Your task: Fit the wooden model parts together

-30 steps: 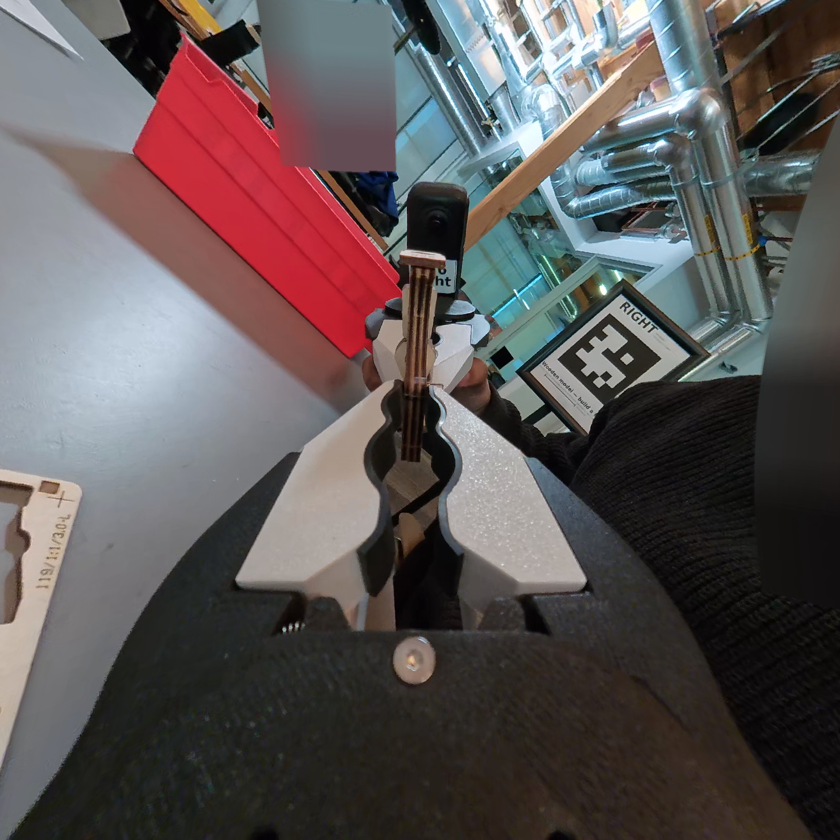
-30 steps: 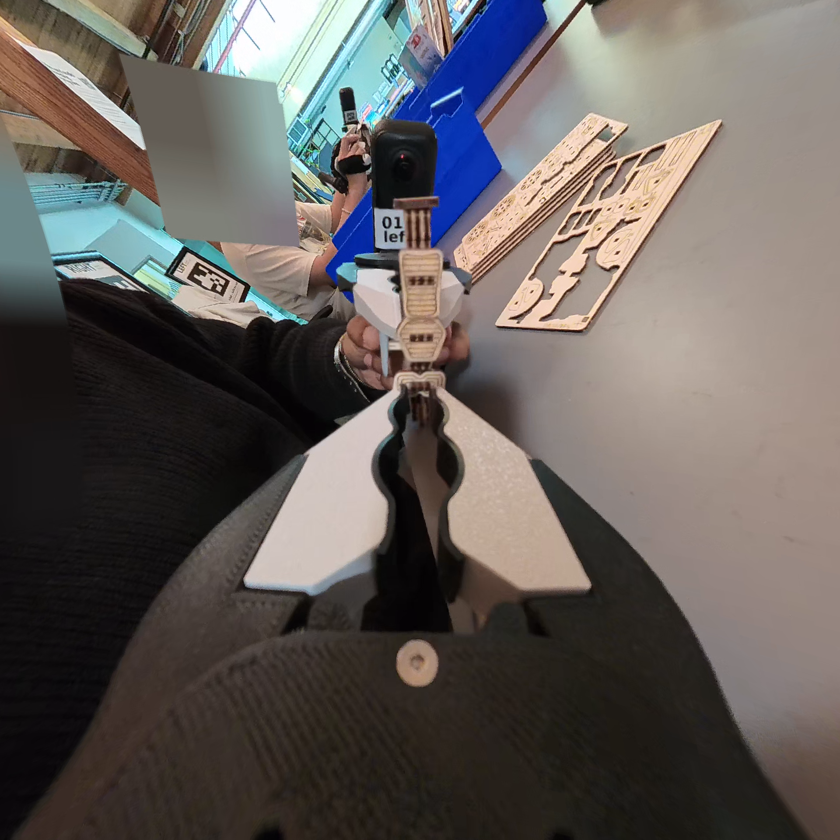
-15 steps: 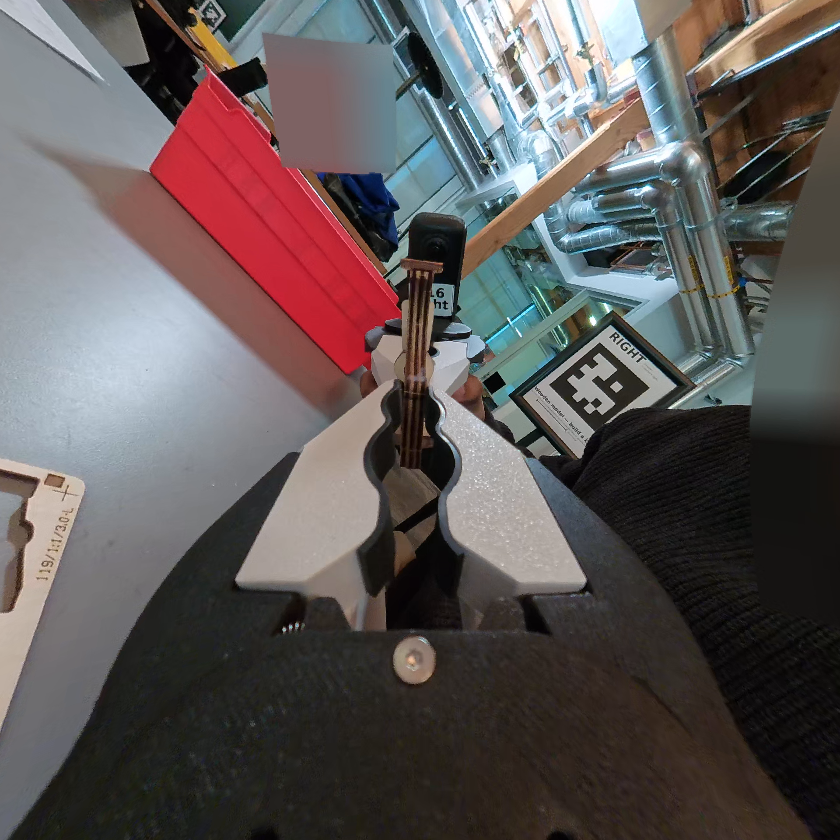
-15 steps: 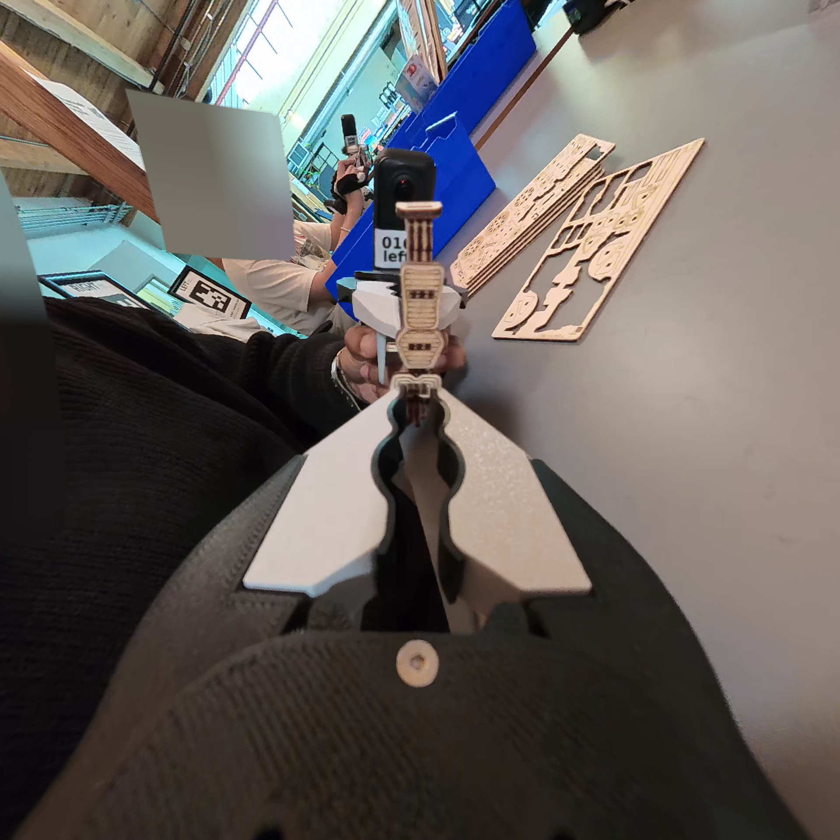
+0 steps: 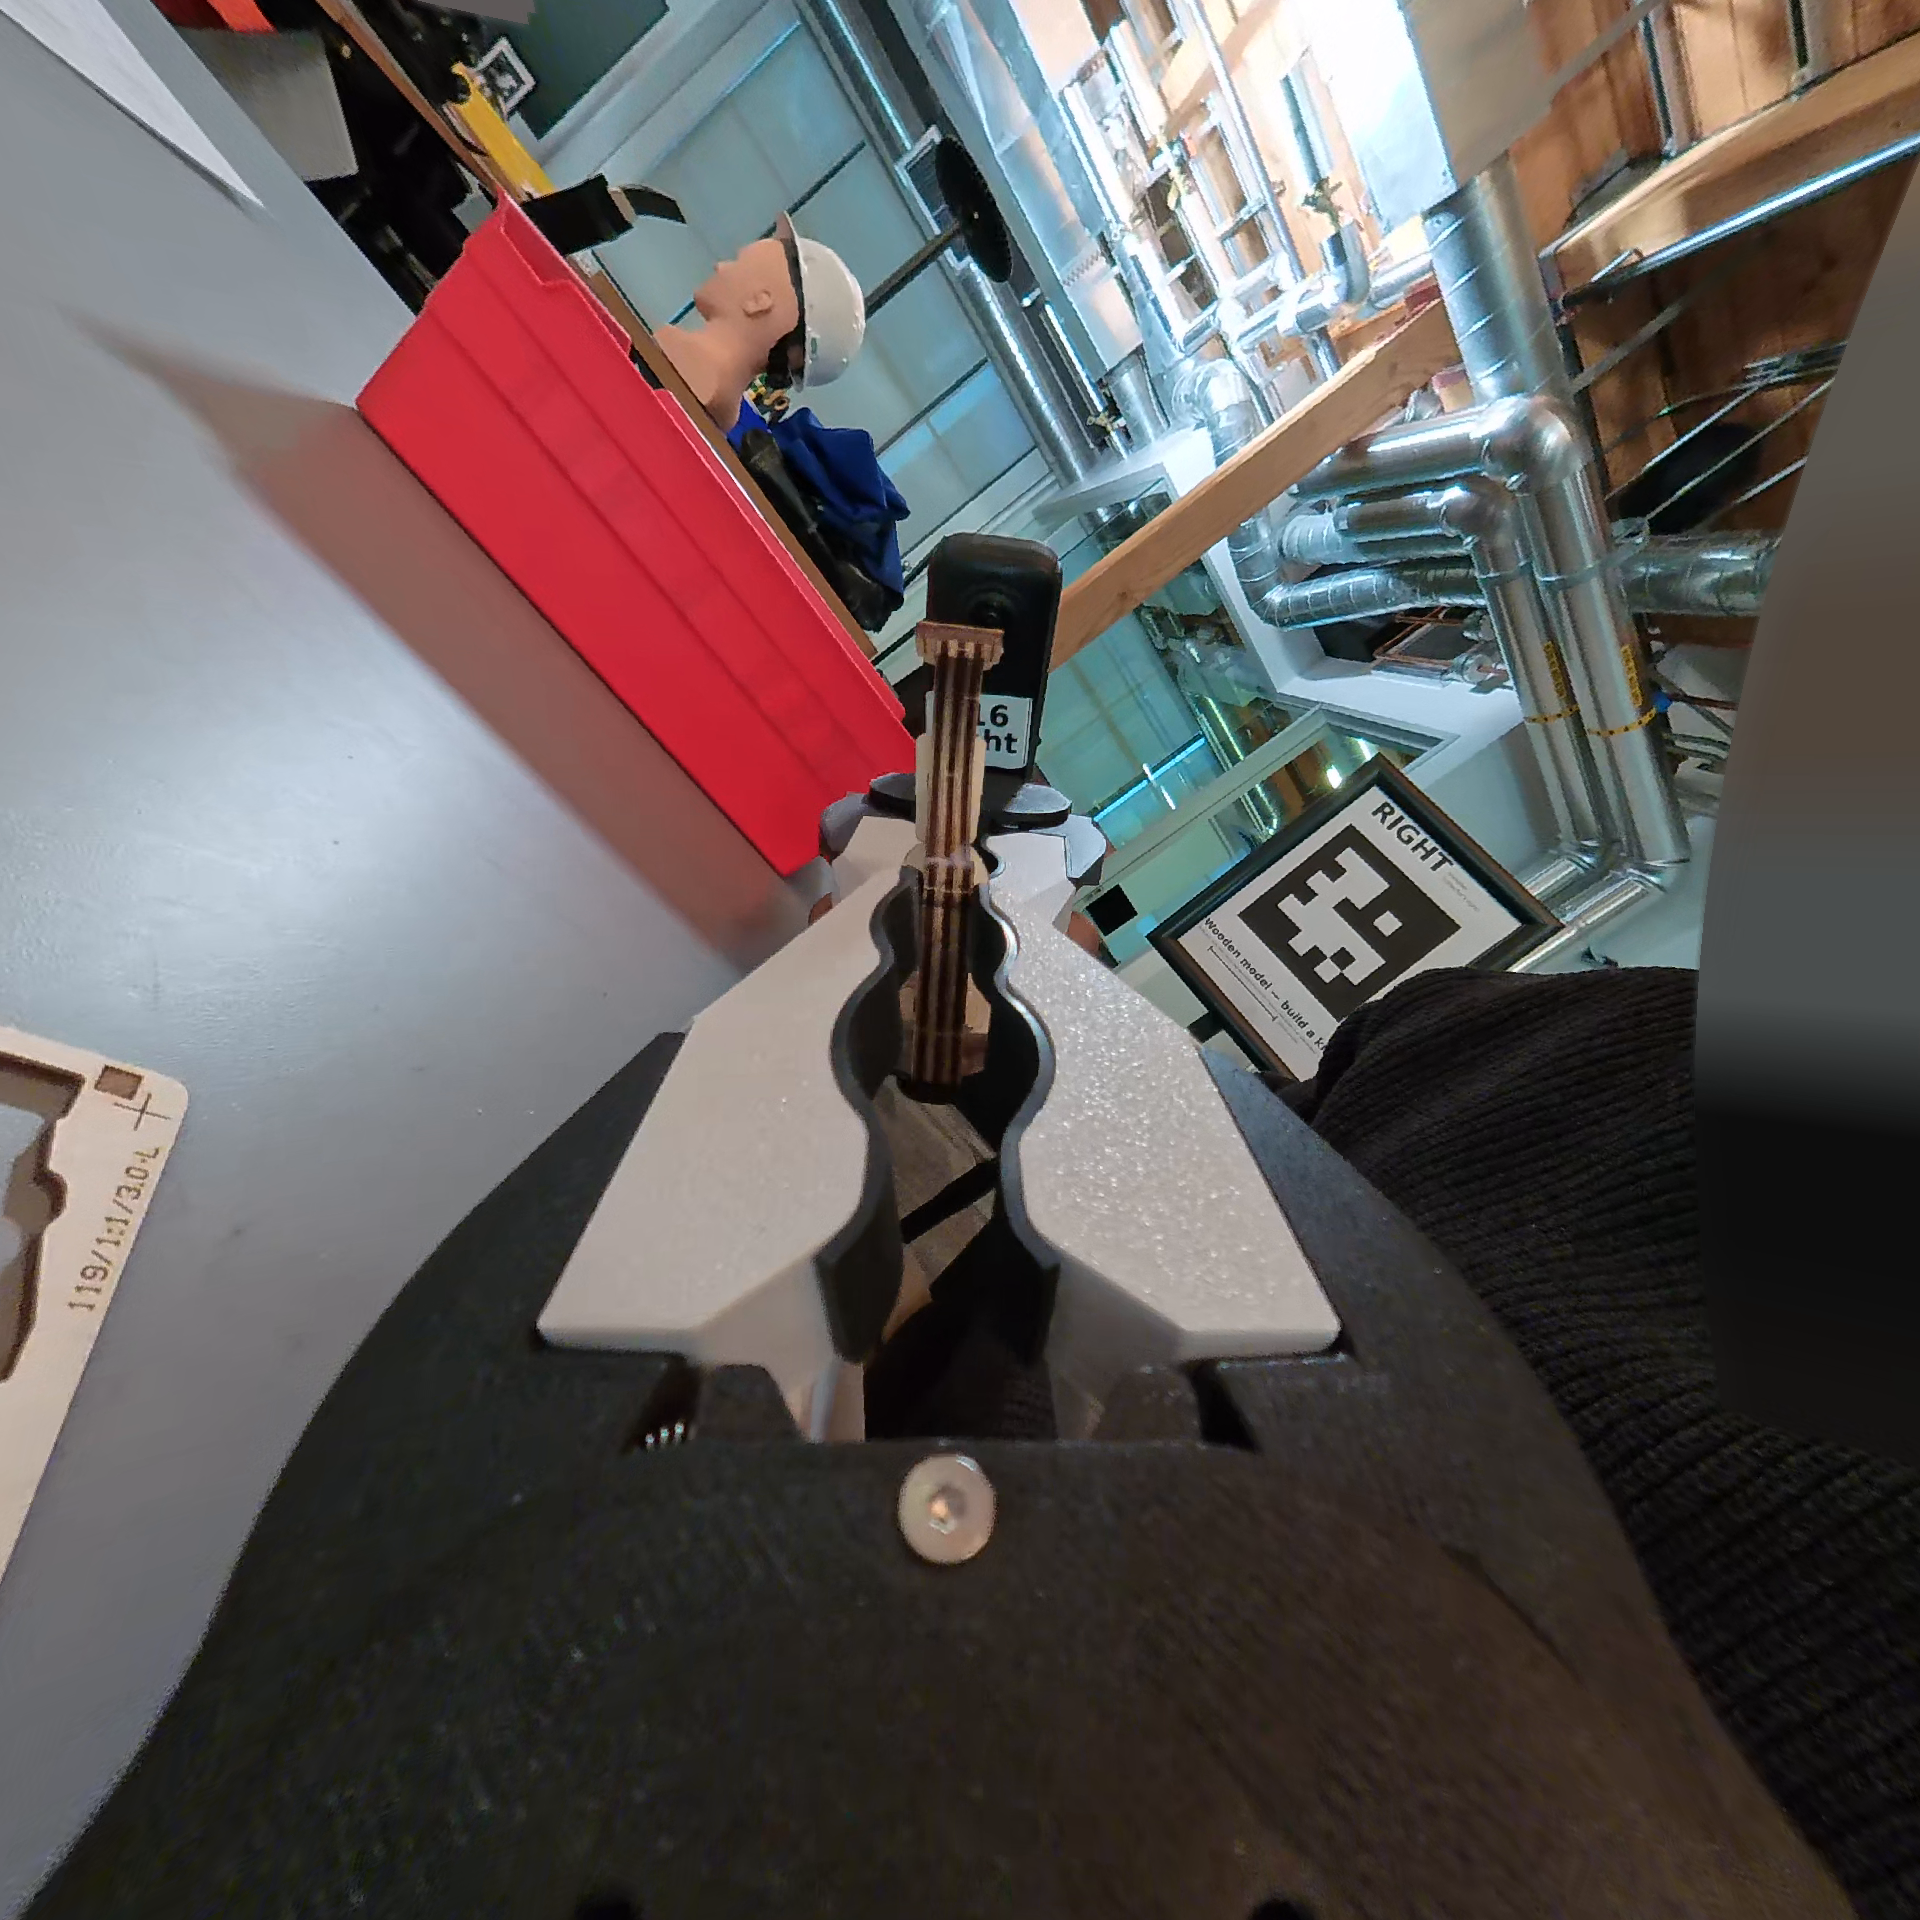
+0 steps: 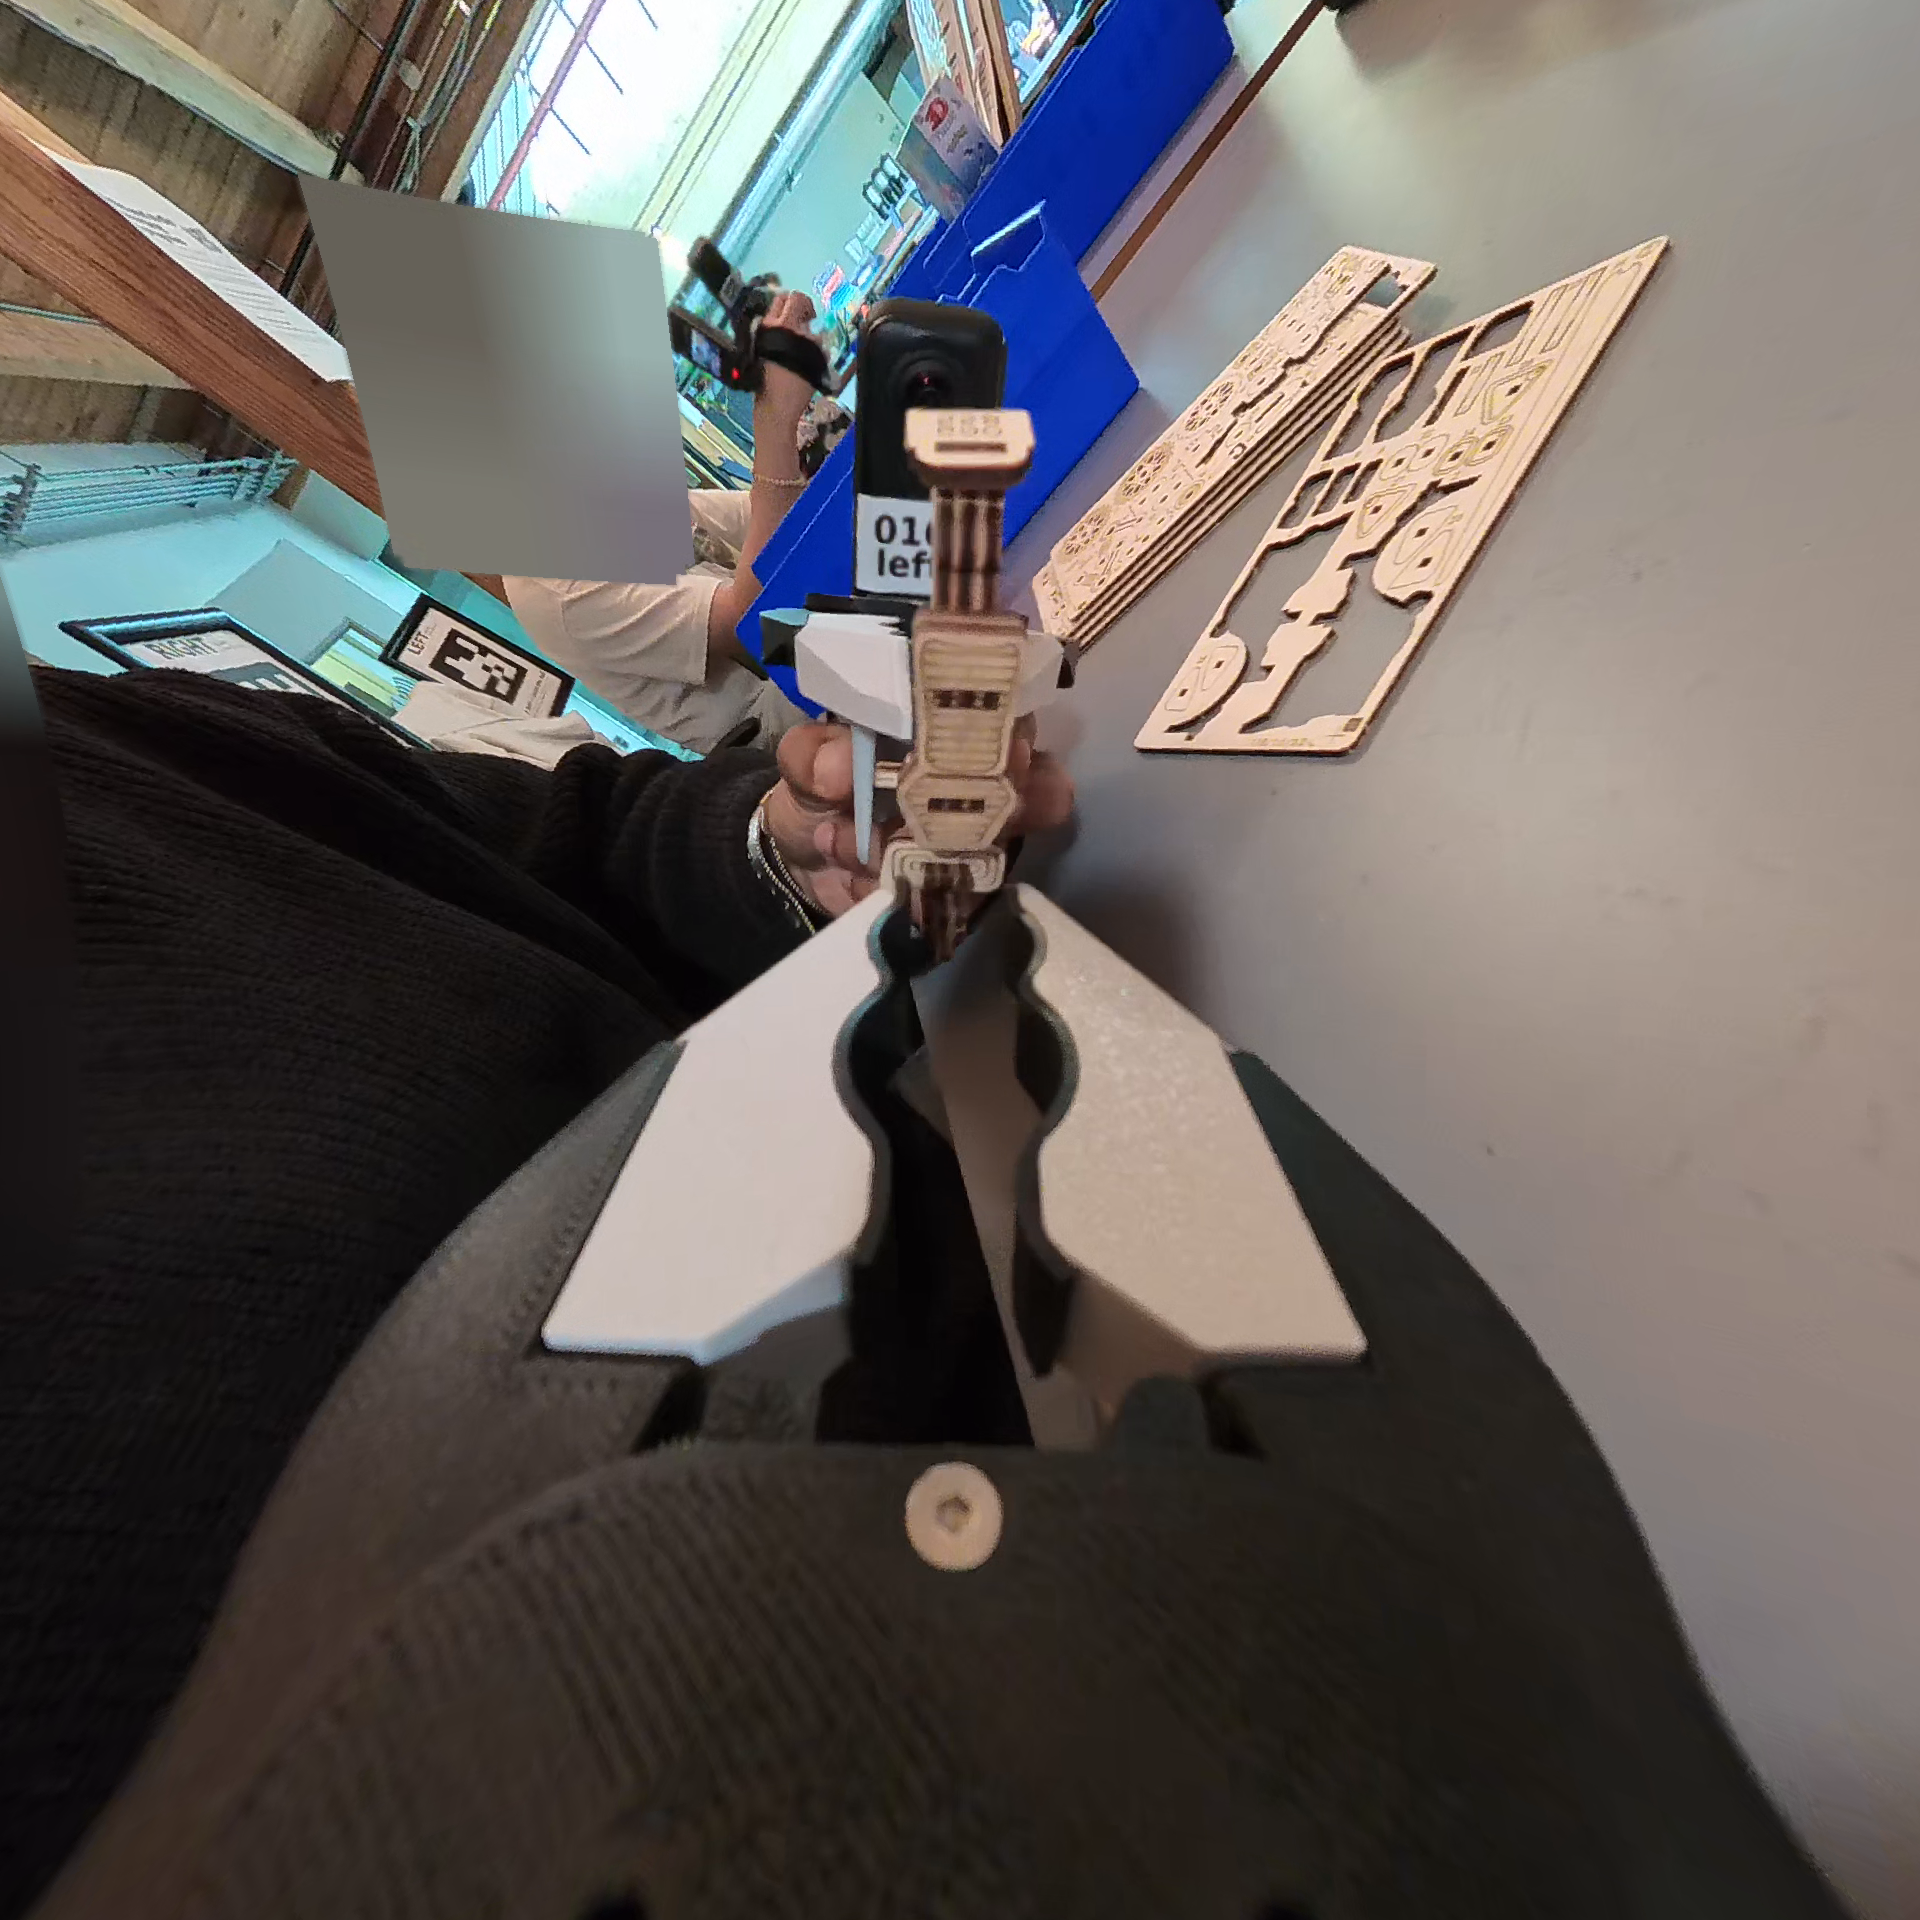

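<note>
A: Where is the wooden model (image 5: 948,862) right now?

B: Up off the grey tabletop (image 5: 208,779), held between both tools. The left gripper (image 5: 940,914) has its 2 fingers narrowed onto the lower end of the layered stack. In the right wrist view the right gripper (image 6: 948,920) pinches the same wooden model (image 6: 961,717) at its near tip.

A: What is hard to make out?

B: The stack's bottom sinks into the dark gap between the left fingers (image 5: 748,1143), so how far it reaches there is hidden. From the left wrist view only its thin striped edge shows; the engraved flat face shows only from the right. The far gripper's fingertips are covered by the model in each view. A punched wooden sheet (image 5: 62,1247) is cut off at the tabletop's left edge, and a black sleeve (image 5: 1558,1247) fills the right side.

A: Anything else on the tabletop?

B: A red bin (image 5: 623,540) along its far edge in the left view; in the right view a stack of wooden sheets (image 6: 1226,447) touching 1 loose cut-out sheet (image 6: 1403,499), near a blue bin (image 6: 997,312).

A: What changed from 1 second ago?

B: Both grips stay closed on the model. The grey patch above the red bin is gone, and a mannequin head in a white helmet (image 5: 779,312) shows there now.
</note>
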A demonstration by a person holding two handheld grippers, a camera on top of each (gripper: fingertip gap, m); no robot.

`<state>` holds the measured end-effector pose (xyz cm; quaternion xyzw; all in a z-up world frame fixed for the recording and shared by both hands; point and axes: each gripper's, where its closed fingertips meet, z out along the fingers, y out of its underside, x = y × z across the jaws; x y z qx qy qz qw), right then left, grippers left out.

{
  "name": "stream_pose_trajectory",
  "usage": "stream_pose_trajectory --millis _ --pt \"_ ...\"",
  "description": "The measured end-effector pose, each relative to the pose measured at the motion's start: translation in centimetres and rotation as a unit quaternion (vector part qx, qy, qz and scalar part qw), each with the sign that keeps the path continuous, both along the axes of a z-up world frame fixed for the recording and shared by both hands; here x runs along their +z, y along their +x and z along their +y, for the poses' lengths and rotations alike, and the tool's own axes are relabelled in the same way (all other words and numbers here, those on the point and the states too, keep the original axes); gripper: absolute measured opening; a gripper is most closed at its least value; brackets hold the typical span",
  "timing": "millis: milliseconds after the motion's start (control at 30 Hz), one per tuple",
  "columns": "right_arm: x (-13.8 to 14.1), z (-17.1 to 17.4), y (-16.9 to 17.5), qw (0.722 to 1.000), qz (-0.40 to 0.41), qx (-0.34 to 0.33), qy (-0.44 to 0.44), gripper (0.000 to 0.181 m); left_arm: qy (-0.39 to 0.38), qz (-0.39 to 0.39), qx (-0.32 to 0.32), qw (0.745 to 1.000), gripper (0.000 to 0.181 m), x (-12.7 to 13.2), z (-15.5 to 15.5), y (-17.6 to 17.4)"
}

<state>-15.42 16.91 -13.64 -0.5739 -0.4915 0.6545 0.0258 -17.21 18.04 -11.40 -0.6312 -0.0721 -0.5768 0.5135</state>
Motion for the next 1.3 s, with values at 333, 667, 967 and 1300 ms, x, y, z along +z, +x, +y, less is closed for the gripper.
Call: stream_pose_trajectory --millis 333,667,967,1300 --pt "0.4 0.0 -0.5 1.000 0.018 -0.017 -0.011 0.008 -0.006 -0.041 0.009 0.999 0.006 0.0 0.2 -0.3" --pt "1.2 0.9 -0.2 0.999 0.038 -0.031 0.000 0.007 -0.014 -0.061 -0.002 0.998 0.017 -0.1 0.2 -0.1" --pt "1.3 0.7 -0.2 0.999 0.041 -0.027 -0.006 0.007 -0.008 -0.039 -0.021 0.999 0.007 -0.2 -0.2 0.8" --pt "1.5 3.2 -0.5 0.978 0.067 -0.110 0.161 0.009 -0.039 0.077 0.044 0.995 0.007 -2.2 0.7 -0.6"
